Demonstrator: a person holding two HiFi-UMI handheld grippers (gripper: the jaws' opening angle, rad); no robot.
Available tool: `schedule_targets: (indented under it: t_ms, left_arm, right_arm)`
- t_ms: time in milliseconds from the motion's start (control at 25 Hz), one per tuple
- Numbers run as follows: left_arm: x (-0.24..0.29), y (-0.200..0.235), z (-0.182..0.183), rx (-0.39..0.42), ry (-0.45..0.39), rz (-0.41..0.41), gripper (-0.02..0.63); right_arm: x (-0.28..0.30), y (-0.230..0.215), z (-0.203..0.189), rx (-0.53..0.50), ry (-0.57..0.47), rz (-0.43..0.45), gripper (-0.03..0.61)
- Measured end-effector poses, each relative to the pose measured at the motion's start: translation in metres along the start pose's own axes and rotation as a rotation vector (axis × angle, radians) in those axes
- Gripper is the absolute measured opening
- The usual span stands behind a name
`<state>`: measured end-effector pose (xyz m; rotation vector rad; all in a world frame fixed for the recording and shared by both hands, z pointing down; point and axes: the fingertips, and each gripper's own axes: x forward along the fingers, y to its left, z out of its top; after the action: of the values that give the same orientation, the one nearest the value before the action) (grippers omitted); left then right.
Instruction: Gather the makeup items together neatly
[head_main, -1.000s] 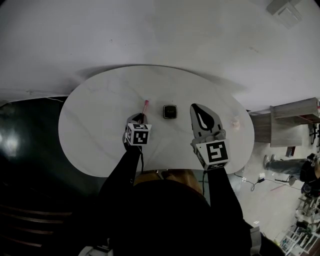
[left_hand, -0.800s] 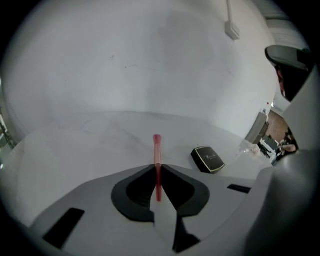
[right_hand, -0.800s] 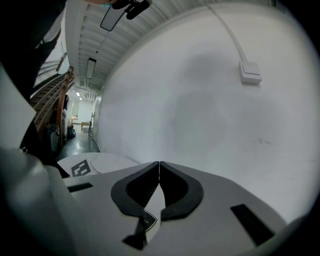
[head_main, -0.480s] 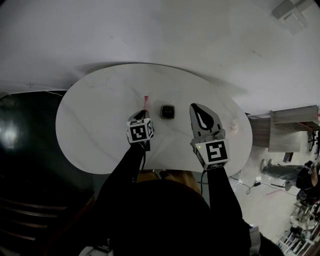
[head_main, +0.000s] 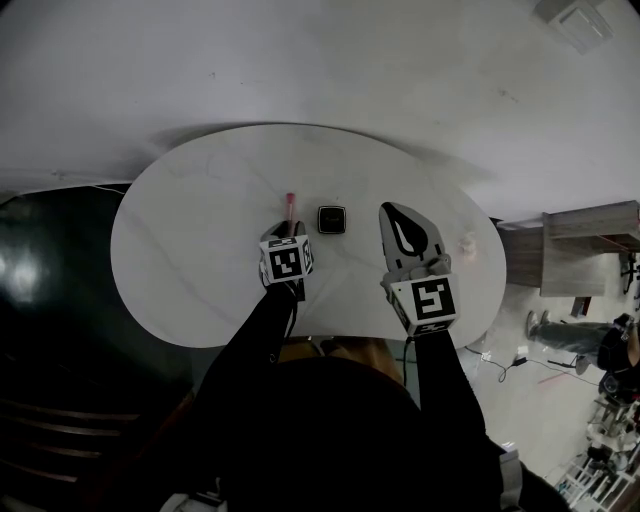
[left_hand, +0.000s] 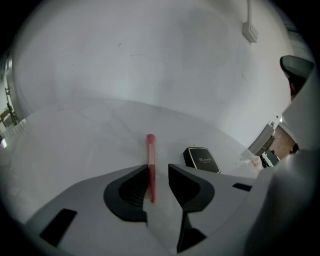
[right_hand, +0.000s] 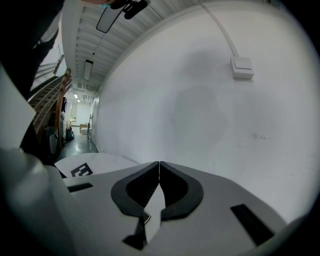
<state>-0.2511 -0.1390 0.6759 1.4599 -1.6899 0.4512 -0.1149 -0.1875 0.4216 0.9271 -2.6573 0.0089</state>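
A slim red lip pencil (head_main: 289, 203) lies on the white oval table (head_main: 190, 240), just left of a black square compact (head_main: 331, 219). My left gripper (head_main: 283, 232) sits low behind the pencil. In the left gripper view the pencil (left_hand: 150, 155) has its near end between the jaws, close against the left one and clear of the right one. The jaws of the left gripper (left_hand: 159, 167) are opening and do not press on it. The compact (left_hand: 201, 159) lies just to the right. My right gripper (head_main: 400, 215) hovers right of the compact. Its jaws (right_hand: 159, 164) are shut on nothing and point at the wall.
A small pale pink item (head_main: 468, 241) lies near the table's right edge, also seen in the left gripper view (left_hand: 255, 161). The table stands against a white wall (head_main: 330, 70). A dark floor (head_main: 50, 300) lies to the left, shelving and clutter (head_main: 590, 250) to the right.
My left gripper's jaws have parted and let go of the red pencil, which now rests on the table beside the compact. The right gripper has stayed where it was.
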Motion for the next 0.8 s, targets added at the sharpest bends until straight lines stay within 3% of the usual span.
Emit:
schedule_targets:
  t_ms: [240, 440, 560, 800]
  left_arm:
    - [-0.010, -0.001, 0.011, 0.009, -0.041, -0.002, 0.164]
    - [-0.031, 0.004, 0.041, 0.050, -0.133, 0.004, 0.167]
    - [-0.054, -0.001, 0.076, 0.148, -0.233, 0.006, 0.167]
    - [-0.126, -0.035, 0.147, 0.442, -0.509, -0.002, 0.167]
  right_arm:
    - [-0.002, 0.000, 0.002, 0.011, -0.010, 0.005, 0.026]
    - [0.002, 0.005, 0.012, 0.012, -0.042, 0.004, 0.026]
    - [0.005, 0.006, 0.018, 0.004, -0.051, 0.007, 0.026]
    - [0.013, 0.003, 0.025, 0.023, -0.044, -0.048, 0.026]
